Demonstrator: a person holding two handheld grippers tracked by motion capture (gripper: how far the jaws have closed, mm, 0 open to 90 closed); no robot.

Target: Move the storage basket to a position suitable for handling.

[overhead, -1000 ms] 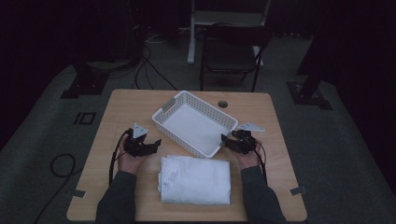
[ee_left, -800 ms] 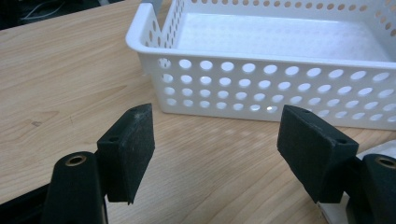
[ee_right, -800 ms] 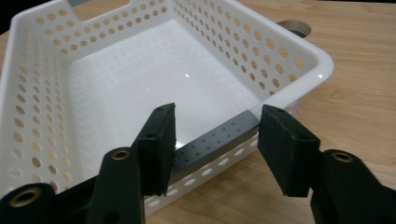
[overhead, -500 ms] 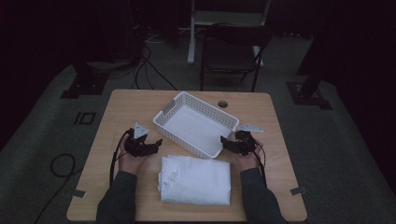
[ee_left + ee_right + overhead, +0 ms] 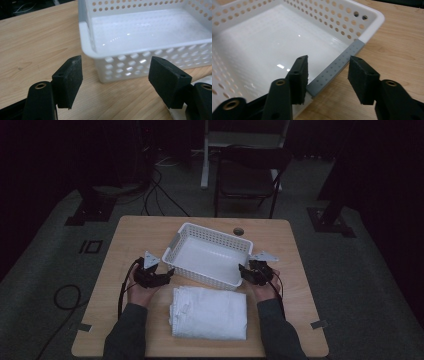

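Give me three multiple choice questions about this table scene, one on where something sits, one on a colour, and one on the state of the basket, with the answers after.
1. Where does the folded towel lie?
A. Inside the basket
B. On the table, on the person's side of the basket
C. On the chair

2. What colour is the grip strip on the basket's rim?
A. Grey
B. Red
C. Green

3. What is in the basket?
A. A towel
B. Bottles
C. Nothing

Answers: 1 B, the high view shows the towel on the wood between the forearms. 2 A, the right gripper view shows a grey dotted strip. 3 C, its white floor is bare.
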